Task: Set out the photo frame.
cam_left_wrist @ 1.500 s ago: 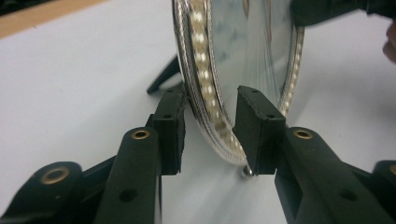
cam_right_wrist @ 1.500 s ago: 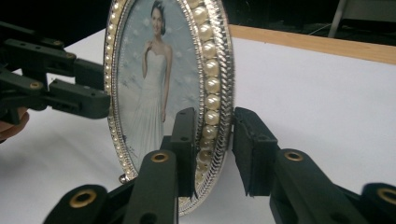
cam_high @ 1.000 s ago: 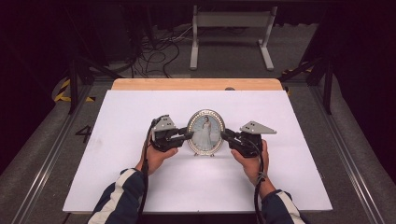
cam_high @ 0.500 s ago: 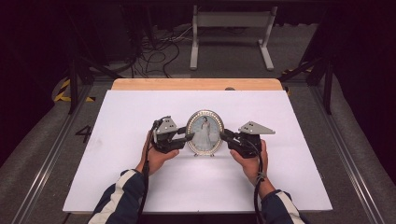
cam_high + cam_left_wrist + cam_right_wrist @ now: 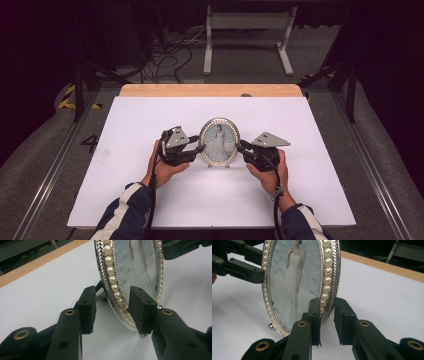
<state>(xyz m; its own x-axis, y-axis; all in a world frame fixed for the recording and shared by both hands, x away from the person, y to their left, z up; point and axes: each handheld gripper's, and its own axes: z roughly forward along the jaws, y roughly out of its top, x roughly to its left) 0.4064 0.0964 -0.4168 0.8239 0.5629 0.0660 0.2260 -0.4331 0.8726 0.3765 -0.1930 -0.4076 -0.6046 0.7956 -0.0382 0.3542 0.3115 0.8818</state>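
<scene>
Two hand-held grippers flank oval frame [image 5: 219, 142], seemingly unclamped.

Oval frame upright on the table, one gripper at each side edge.

The left gripper [image 5: 196, 149] sits at the left edge of the picture frame [image 5: 219, 142], and the right gripper [image 5: 240, 148] sits at its right edge; the frame stands between them on the white board [image 5: 300, 130]. In the left gripper view the frame's rim [image 5: 113, 287] runs between that gripper's two jaws, apart from the rear pad [image 5: 88, 308]. In the right gripper view the rim [image 5: 329, 277] rises between its two pads, with the left gripper [image 5: 244, 267] beyond the frame's far edge. A wooden strip [image 5: 210, 90] lies behind the board, past both grippers.
</scene>
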